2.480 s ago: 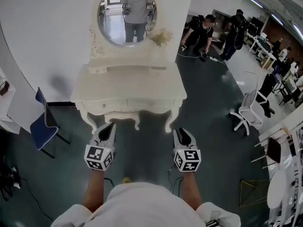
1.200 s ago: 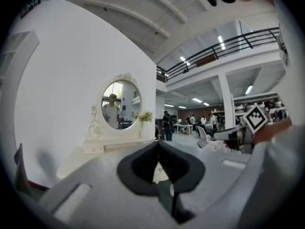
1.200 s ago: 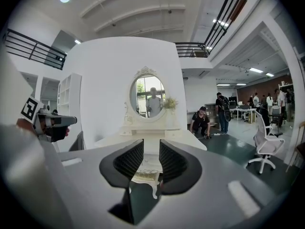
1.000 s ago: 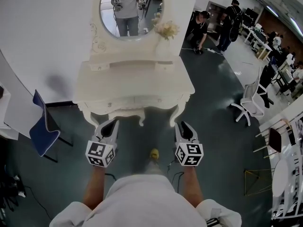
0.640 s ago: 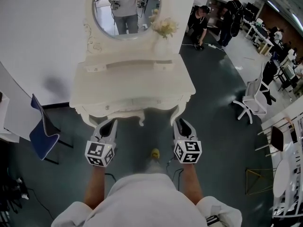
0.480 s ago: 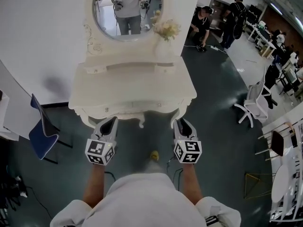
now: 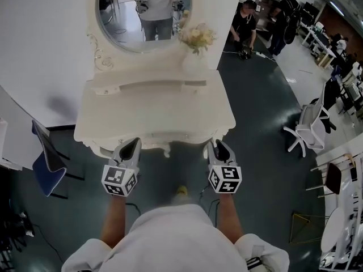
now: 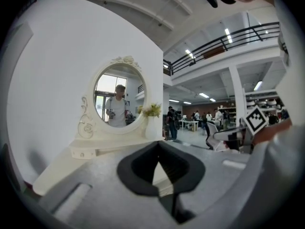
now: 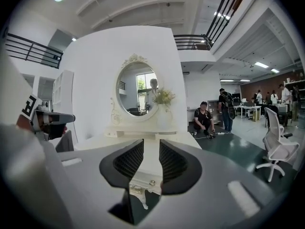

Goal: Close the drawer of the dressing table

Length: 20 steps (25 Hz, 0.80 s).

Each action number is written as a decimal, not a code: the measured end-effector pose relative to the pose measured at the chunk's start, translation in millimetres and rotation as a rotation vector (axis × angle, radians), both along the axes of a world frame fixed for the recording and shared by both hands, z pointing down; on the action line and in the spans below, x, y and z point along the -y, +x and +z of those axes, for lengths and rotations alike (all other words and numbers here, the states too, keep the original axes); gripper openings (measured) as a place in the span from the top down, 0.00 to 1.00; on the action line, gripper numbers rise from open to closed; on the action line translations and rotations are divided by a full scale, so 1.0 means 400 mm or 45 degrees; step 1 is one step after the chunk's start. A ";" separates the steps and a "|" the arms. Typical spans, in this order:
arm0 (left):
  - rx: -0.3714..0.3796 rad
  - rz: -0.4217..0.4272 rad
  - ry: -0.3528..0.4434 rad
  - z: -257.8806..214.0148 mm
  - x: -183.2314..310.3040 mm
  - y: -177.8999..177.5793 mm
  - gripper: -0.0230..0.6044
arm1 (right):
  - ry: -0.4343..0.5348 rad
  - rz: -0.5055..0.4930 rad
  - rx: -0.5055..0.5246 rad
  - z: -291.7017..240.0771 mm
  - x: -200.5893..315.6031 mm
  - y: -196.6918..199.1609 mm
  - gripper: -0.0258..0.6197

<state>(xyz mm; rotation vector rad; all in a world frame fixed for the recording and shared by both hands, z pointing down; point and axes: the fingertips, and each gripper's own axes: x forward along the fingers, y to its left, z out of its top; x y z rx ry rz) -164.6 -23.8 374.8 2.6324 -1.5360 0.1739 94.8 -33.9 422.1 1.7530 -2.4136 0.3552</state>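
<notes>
The white dressing table [image 7: 153,106] stands straight ahead, with an oval mirror [image 7: 142,10] and a vase of flowers [image 7: 195,38] at its back. Both grippers hover at its front edge. My left gripper [image 7: 130,146] is near the left front corner, its jaws meeting at the tips with nothing held [image 8: 159,146]. My right gripper [image 7: 218,146] is at the right front corner, its jaws a narrow gap apart and empty [image 9: 151,147]. Through that gap shows a drawer front with a small knob [image 9: 152,182]. I cannot tell how far the drawer stands out.
A blue chair [image 7: 45,163] stands left of the table. A white office chair [image 7: 309,129] is on the right. People [image 7: 247,27] crouch and stand at the back right. My shoe [image 7: 181,191] and cables lie on the dark floor below.
The person has stepped toward the dressing table. It now sits closer and lower in view, and both grippers have reached its front edge.
</notes>
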 end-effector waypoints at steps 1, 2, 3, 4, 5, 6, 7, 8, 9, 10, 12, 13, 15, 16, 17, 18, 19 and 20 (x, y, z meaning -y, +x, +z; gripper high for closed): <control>0.001 -0.007 -0.005 0.002 0.025 0.010 0.97 | -0.006 -0.007 0.005 0.002 0.027 0.009 0.82; 0.003 -0.016 -0.012 0.005 0.050 0.020 0.97 | -0.013 -0.013 0.021 0.003 0.055 0.019 0.82; 0.009 -0.025 -0.018 0.008 0.075 0.031 0.97 | -0.020 -0.019 0.047 0.003 0.083 0.029 0.82; 0.017 -0.035 -0.023 0.010 0.100 0.042 0.97 | -0.026 -0.025 0.071 0.002 0.112 0.041 0.82; 0.023 -0.042 -0.026 0.010 0.124 0.055 0.97 | -0.028 -0.031 0.080 0.001 0.140 0.054 0.82; 0.024 -0.045 -0.026 0.009 0.145 0.069 0.97 | -0.030 -0.037 0.075 0.001 0.166 0.067 0.82; 0.024 -0.046 -0.024 0.006 0.164 0.084 0.97 | -0.030 -0.043 0.063 0.001 0.188 0.081 0.82; 0.024 -0.045 -0.020 0.002 0.182 0.100 0.97 | -0.030 -0.047 0.054 0.001 0.208 0.095 0.82; 0.027 -0.044 -0.018 0.000 0.198 0.115 0.97 | -0.026 -0.050 0.047 0.000 0.227 0.110 0.82; 0.032 -0.045 -0.019 -0.001 0.213 0.130 0.97 | -0.019 -0.052 0.034 -0.002 0.244 0.124 0.82; 0.042 -0.049 -0.024 0.006 0.240 0.154 0.97 | -0.004 -0.062 -0.007 0.000 0.274 0.145 0.82; 0.045 -0.053 -0.027 0.012 0.254 0.160 0.97 | 0.000 -0.069 -0.022 0.003 0.288 0.149 0.82; 0.050 -0.057 -0.032 0.024 0.284 0.164 0.97 | -0.003 -0.082 -0.033 0.016 0.320 0.147 0.82; 0.053 -0.054 -0.034 0.029 0.298 0.167 0.97 | -0.008 -0.085 -0.032 0.023 0.336 0.145 0.82; 0.057 -0.050 -0.035 0.032 0.311 0.171 0.97 | -0.015 -0.083 -0.028 0.030 0.350 0.147 0.82; 0.061 -0.047 -0.035 0.035 0.321 0.177 0.97 | -0.021 -0.080 -0.025 0.034 0.363 0.150 0.82; 0.063 -0.045 -0.035 0.037 0.330 0.183 0.97 | -0.028 -0.078 -0.024 0.039 0.374 0.154 0.82; 0.064 -0.042 -0.039 0.042 0.338 0.187 0.97 | -0.033 -0.078 -0.025 0.043 0.384 0.156 0.82</control>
